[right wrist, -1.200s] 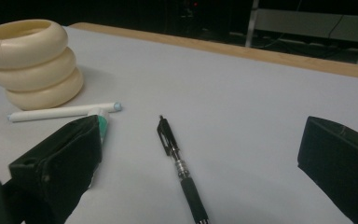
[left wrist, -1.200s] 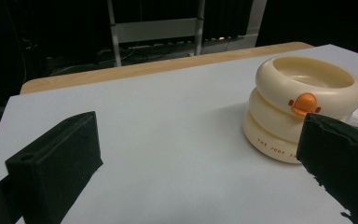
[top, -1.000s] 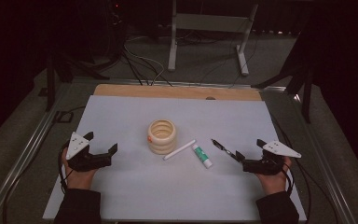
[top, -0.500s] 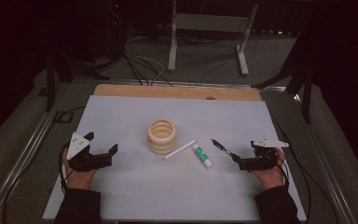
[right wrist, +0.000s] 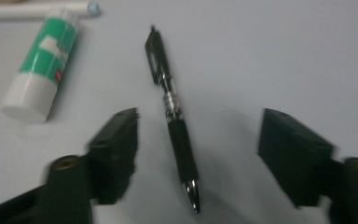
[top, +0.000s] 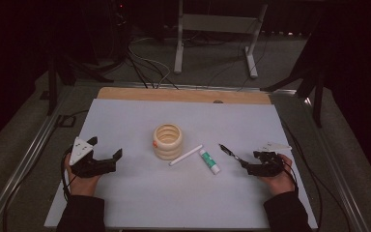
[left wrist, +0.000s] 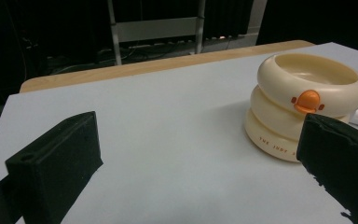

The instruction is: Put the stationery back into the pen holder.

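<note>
A black pen (top: 231, 152) lies on the white table sheet (top: 174, 203), right of centre. My right gripper (top: 247, 165) is low over its near end. In the right gripper view the pen (right wrist: 175, 121) lies between the jaws of the right gripper (right wrist: 198, 126), which have just been closing and touch nothing. A green-and-white glue stick (top: 209, 161) (right wrist: 42, 70) and a white stick (top: 186, 155) (right wrist: 32, 9) lie to the left of the pen. A cream ringed cup (top: 168, 141) (left wrist: 303, 102) with an orange beak stands mid-table. My left gripper (top: 105, 150) (left wrist: 205, 154) rests open at the left, holding nothing.
A wooden strip (top: 183, 95) runs along the table's far edge. Beyond it, a metal stand (top: 212, 29) and cables (top: 145, 67) sit on the dark floor. A metal rail (top: 24, 159) borders the table's left side.
My right gripper has sunk and edged toward the pen, and its jaws have narrowed around it. The left gripper has kept still.
</note>
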